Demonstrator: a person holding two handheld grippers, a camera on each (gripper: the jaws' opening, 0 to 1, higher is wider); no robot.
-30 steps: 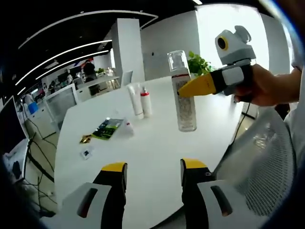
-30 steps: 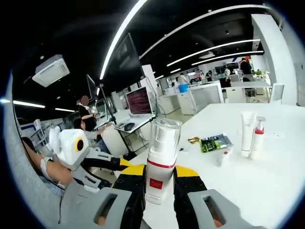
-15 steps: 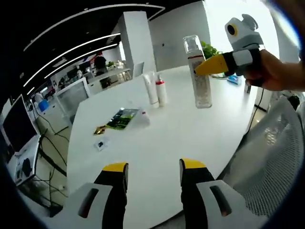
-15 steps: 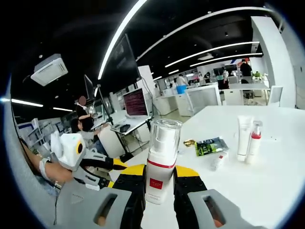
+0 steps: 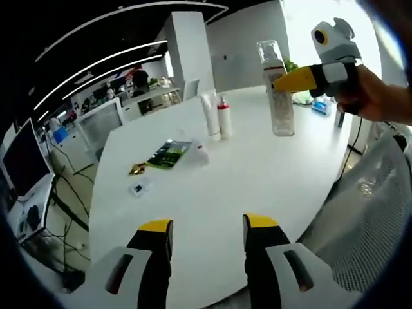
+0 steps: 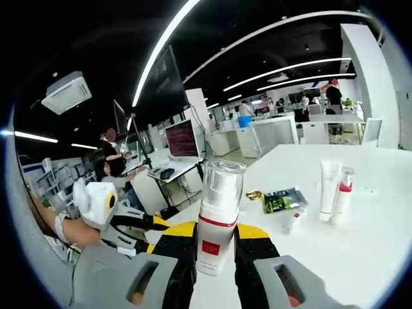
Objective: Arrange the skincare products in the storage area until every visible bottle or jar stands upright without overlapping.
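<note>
In the left gripper view, the left gripper (image 5: 206, 248) hangs open and empty over the near edge of the white table (image 5: 244, 187). Across it, the right gripper (image 5: 302, 78) carries a pump bottle (image 5: 278, 96) clear of the surface, near the far right edge. A white tube (image 5: 210, 117) and a red-capped bottle (image 5: 224, 119) stand upright side by side toward the far edge (apparently not touching).

In the right gripper view, the right gripper (image 6: 215, 248) is clamped on the pump bottle's (image 6: 217, 215) lower body. A low grip on a tall bottle could let it tip when set down beside the pair.

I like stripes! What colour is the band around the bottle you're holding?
Red, on the clear-capped white pump bottle; it shows best in the right gripper view.
</note>
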